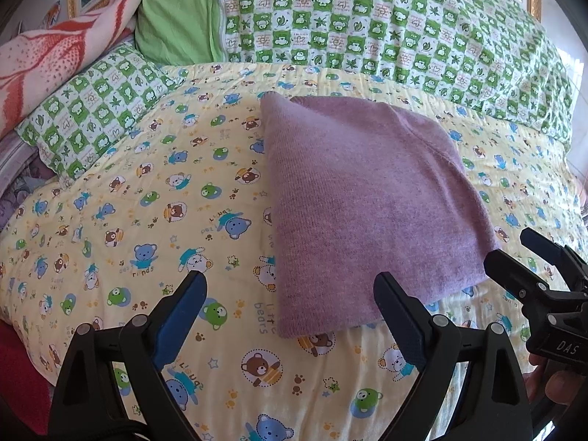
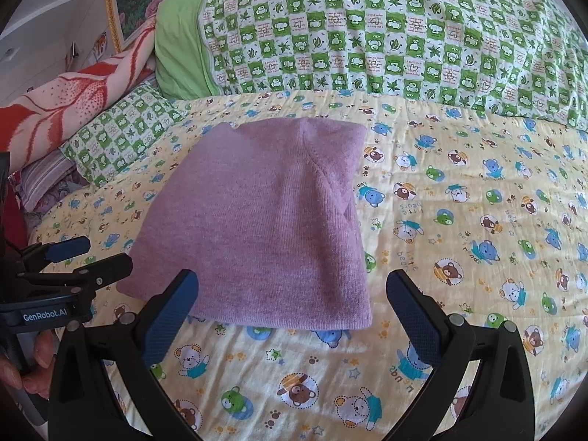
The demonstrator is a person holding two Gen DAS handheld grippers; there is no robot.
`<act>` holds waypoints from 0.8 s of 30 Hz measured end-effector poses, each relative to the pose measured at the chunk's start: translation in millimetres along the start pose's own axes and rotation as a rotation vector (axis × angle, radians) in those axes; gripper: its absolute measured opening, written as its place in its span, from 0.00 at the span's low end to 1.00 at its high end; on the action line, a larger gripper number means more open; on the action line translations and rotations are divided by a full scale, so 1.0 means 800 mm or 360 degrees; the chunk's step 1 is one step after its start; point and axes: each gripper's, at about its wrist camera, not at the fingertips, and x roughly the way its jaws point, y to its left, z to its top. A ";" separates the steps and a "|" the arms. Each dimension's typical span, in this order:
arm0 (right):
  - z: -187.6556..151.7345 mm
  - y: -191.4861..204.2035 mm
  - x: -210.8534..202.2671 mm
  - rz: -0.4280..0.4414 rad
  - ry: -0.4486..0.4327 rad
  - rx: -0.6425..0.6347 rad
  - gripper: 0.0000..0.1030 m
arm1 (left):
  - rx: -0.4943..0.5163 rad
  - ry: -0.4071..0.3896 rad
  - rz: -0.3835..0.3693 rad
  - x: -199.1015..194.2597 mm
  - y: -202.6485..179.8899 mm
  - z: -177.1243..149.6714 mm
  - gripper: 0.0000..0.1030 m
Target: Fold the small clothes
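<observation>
A mauve knitted garment [image 1: 367,198] lies folded into a neat rectangle on the yellow bear-print bedspread [image 1: 121,220]. My left gripper [image 1: 290,290] hovers open just before the garment's near left corner, nothing between its fingers. In the right wrist view the same folded garment [image 2: 272,228] sits straight ahead, and my right gripper [image 2: 292,290] is open over its near edge without holding it. The right gripper [image 1: 511,250] also shows at the right edge of the left view, open. The left gripper [image 2: 97,253] shows at the left edge of the right view, open.
A green-and-white checked quilt [image 1: 367,22] is piled along the back of the bed. A matching pillow [image 1: 95,110] and a red-and-cream blanket [image 1: 62,55] lie at the back left. A hand [image 2: 33,360] grips the left tool's handle.
</observation>
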 end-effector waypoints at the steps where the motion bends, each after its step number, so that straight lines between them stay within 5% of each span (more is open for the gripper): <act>1: 0.002 0.001 0.001 0.0000 0.0000 0.0000 0.99 | 0.0002 0.0000 -0.0001 0.001 0.000 0.002 0.90; 24: 0.028 -0.007 0.016 0.0004 0.0002 0.0008 0.99 | -0.0055 0.0023 -0.0030 0.005 0.003 0.022 0.90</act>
